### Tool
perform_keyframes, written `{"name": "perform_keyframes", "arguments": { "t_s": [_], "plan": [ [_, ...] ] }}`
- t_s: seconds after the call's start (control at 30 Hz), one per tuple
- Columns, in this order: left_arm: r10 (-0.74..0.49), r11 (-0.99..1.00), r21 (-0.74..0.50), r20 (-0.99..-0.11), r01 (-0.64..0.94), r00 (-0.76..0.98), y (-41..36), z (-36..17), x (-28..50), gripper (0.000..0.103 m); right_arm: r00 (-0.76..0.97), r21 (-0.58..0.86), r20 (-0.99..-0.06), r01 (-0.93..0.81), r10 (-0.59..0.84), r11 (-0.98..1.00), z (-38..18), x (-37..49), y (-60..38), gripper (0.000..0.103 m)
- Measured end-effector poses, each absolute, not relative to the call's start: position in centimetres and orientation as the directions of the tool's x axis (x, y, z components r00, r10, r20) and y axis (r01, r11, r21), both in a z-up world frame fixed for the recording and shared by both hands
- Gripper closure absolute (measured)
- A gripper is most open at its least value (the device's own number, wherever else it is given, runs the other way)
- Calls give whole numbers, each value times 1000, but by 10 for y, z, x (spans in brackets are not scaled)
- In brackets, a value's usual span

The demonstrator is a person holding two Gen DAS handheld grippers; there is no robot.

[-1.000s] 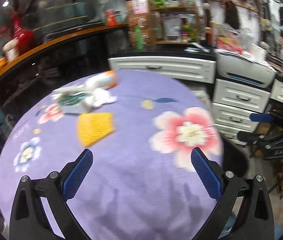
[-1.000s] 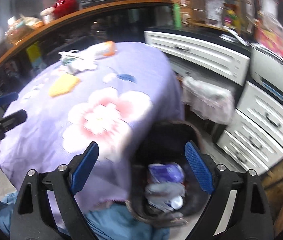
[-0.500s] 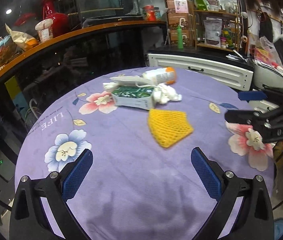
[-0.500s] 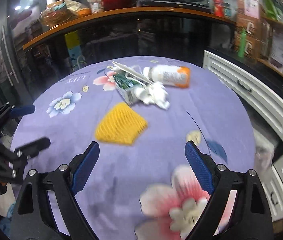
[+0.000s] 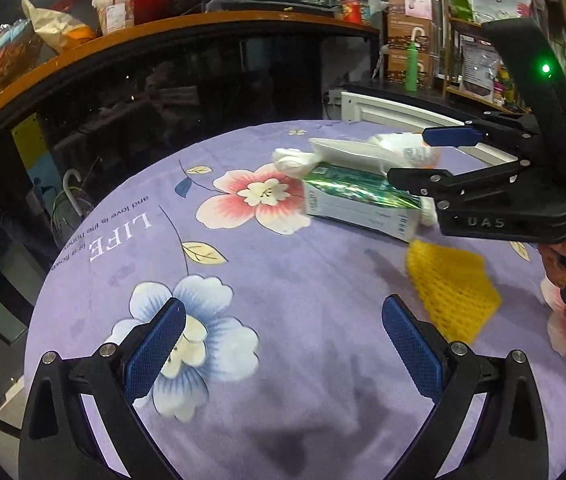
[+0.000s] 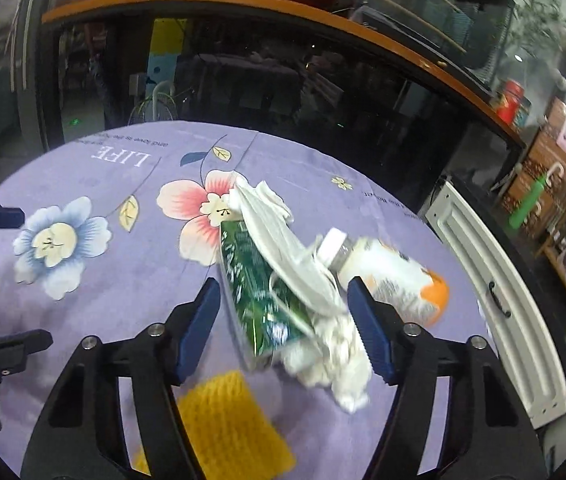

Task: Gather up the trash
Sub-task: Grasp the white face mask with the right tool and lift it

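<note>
Carton point(image 6: 259, 292) – green, tissue point(image 6: 331, 356) beside – sits between closing right claw point(image 6: 285, 326); left claw point(image 5: 283, 354) wide, empty.

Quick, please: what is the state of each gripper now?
Left gripper: open, holding nothing.
Right gripper: closing around the green-and-white carton and crumpled white tissue; not yet gripping.

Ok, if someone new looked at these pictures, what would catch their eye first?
Probably the litter heap on the purple flowered tablecloth: a green carton with crumpled white tissue and a plastic bottle behind. The right gripper straddles it, jaws closing, and a yellow foam net lies nearer.
</note>
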State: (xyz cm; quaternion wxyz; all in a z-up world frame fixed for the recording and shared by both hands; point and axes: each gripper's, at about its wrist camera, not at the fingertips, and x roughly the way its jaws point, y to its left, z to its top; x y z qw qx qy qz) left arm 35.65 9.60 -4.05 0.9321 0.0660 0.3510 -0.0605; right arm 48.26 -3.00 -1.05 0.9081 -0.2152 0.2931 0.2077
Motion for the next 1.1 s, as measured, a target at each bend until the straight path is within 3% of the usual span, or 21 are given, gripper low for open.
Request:
{"name": "perform_keyframes", "arguments": {
  "t_s": [0.13, 0.2, 0.27, 0.37, 0.57, 0.97, 1.1],
  "plan": [
    [-62, 984, 85, -668, 158, 741, 102, -43, 377, 6, 747, -312, -628, -497, 216, 810, -18, 506, -17, 51],
    [-68, 985, 70, -671, 155, 738, 103, -44, 385, 6, 748, -321, -631, -493, 206, 808, -18, 513, -15, 62],
    [-72, 989, 50, -672, 142, 737, 106, -44, 391, 6, 745, -325, -635, -498, 205, 804, -19, 518, -17, 88],
    [-112, 987, 11, -670, 160, 734, 100, -43, 390, 6, 759, -330, -615, -493, 212, 805, -16, 517, -22, 94],
    [-140, 969, 59, -669, 240, 730, 62, -44, 372, 6, 785, -300, -568, -478, 248, 826, 5, 497, -42, 96],
    [-249, 923, 38, -701, 383, 669, -12, -49, 338, 6, 813, -230, -505, -449, 289, 863, 55, 415, -111, 97],
    [-250, 917, 33, -731, 399, 635, -32, -61, 345, 13, 814, -195, -507, -429, 284, 882, 59, 390, -142, 97]
  ]
}}
